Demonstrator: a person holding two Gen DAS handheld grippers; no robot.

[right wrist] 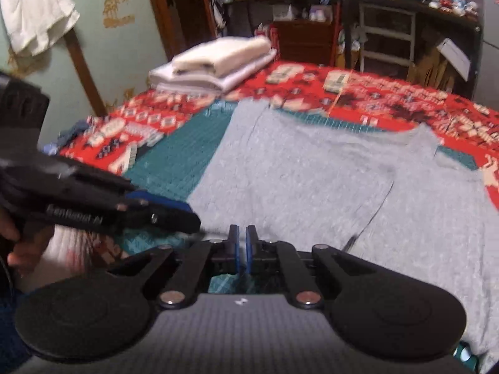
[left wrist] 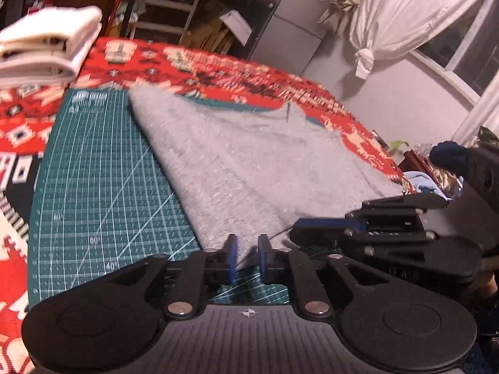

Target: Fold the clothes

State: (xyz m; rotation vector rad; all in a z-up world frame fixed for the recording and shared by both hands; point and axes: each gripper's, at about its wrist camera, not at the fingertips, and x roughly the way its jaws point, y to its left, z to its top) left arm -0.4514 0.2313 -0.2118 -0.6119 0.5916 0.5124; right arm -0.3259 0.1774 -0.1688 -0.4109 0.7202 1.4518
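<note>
A cluttered room frames this one: dark shelving crammed with odds and ends (right wrist: pixel 389 9) along the back, a white knotted curtain (left wrist: pixel 405 15) at the window, a pale green wall with gold motifs (right wrist: pixel 124 31) off to one side. Filling the middle is the bed under its red patterned blanket (left wrist: pixel 218 68), and laid flat on that a large green cutting mat with a white grid (left wrist: pixel 103 187). Up at the bed's far corner sits a stack of folded white and cream cloth (right wrist: pixel 215 65).

Now the main item: the grey knit garment (right wrist: pixel 312 180) lies spread across the mat, its far edge reaching the mat's far edge, one side spilling past the mat onto the blanket, with a fold line running diagonally through it. Its near hem comes right down to both tools.

The left hand-held gripper (left wrist: pixel 248 257) has its blue pads set narrowly apart, the near hem of the grey cloth rising between them; whether they pinch it, I can't tell. The right hand-held gripper (right wrist: pixel 242 249) has its pads almost together at the near hem, and the blur hides whether any cloth is between them. The two tools sit just beside each other at the bed's near edge.
</note>
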